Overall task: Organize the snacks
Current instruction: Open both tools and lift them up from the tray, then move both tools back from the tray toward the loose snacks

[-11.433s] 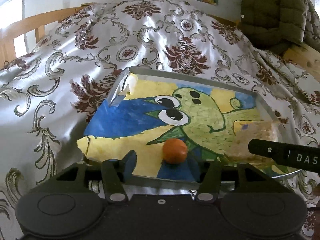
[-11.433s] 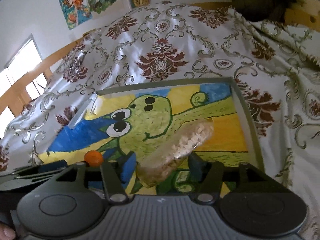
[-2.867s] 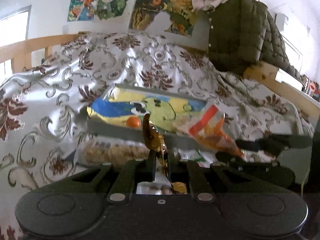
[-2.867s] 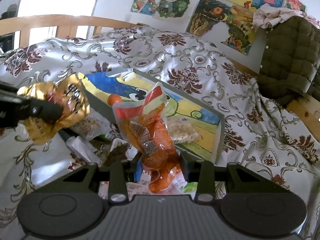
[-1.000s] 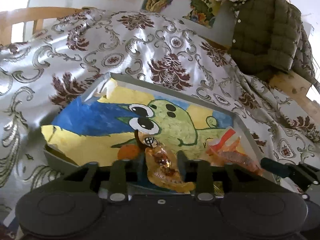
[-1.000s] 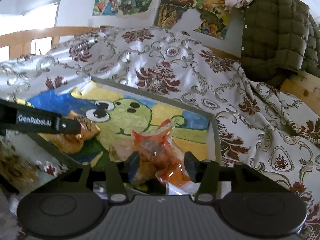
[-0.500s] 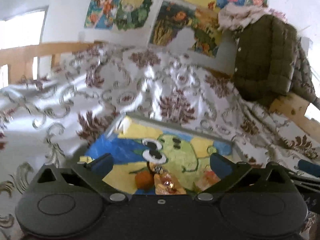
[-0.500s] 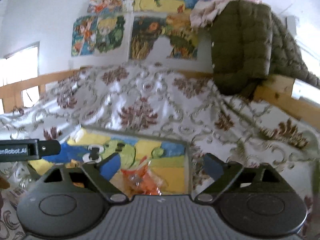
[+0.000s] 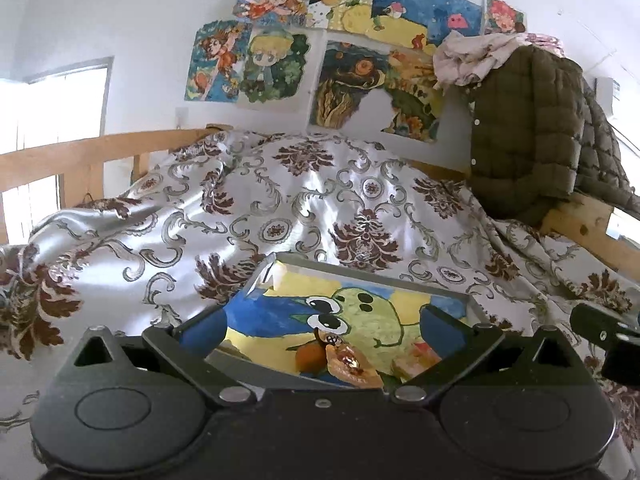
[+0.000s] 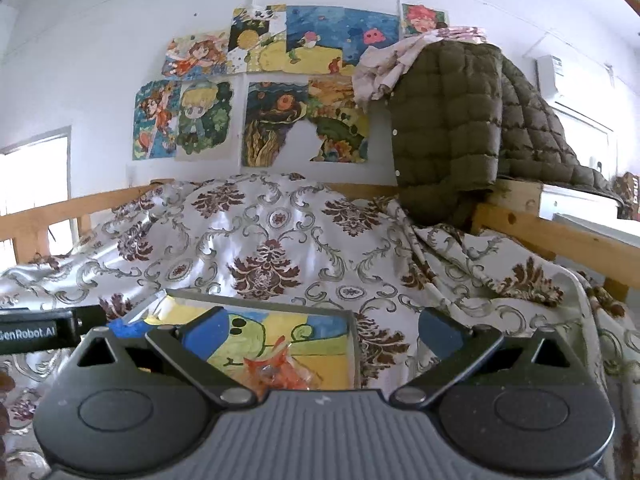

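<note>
A grey tray (image 9: 360,270) lined with a frog drawing lies on the patterned bedspread; it also shows in the right wrist view (image 10: 352,344). In it lie a small orange fruit (image 9: 309,357), a golden snack packet (image 9: 352,368) and an orange snack bag (image 10: 280,372), whose edge shows in the left wrist view (image 9: 416,362). My left gripper (image 9: 322,326) is open and empty, raised above the tray's near edge. My right gripper (image 10: 320,328) is open and empty, above the tray's right part. Each gripper's finger shows at the edge of the other's view.
The flowered satin bedspread (image 9: 280,216) covers the bed all round the tray. A wooden bed rail (image 9: 80,156) runs at the left and back. A green quilted jacket (image 10: 460,128) hangs on the right rail. Posters (image 10: 280,92) cover the wall.
Both grippers have let go of their packets in the tray, opened wide, and lifted up and back. The golden packet and orange bag now lie in the tray.
</note>
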A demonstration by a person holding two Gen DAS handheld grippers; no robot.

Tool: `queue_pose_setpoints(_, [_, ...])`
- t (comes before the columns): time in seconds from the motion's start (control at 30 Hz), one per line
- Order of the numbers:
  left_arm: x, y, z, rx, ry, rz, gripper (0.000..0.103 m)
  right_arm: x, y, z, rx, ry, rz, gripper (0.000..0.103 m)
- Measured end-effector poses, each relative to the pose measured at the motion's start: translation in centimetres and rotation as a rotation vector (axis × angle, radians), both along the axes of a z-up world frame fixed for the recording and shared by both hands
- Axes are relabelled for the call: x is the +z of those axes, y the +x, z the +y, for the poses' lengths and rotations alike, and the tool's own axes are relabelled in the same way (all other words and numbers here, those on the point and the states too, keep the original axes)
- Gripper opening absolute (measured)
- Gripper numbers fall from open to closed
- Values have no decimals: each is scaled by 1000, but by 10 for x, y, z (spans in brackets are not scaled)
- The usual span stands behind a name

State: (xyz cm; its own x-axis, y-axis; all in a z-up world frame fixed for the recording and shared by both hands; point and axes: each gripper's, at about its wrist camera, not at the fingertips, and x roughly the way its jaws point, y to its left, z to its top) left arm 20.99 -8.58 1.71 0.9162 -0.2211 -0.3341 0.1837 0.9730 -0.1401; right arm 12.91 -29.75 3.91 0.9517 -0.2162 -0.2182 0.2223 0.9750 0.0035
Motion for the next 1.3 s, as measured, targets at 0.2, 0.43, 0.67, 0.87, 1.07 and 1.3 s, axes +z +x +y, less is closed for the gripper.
queue_pose_setpoints(0.2, [-2,-34,7,3,65,-2,102,-4,-26,11,-3,5,33,103])
queue_pose_setpoints(0.43, [-8,-72,30,37,81,47,102,-6,-58,24,-10,39,45,103])
queue_pose_setpoints(0.67, [-7,-102,43,49,111,69,102,-20,-91,29,-55,115,29,103])
queue_pose_setpoints(0.87, [-11,-122,53,38,134,119,102,-26,-104,44,-31,71,91,103])
queue_pose_setpoints(1.07, [-13,-136,59,46,167,130,102,-32,-107,58,-5,82,224,103])
queue_pose_setpoints(1.3, [-17,-145,65,56,194,171,102,-39,-113,63,7,127,298,103])
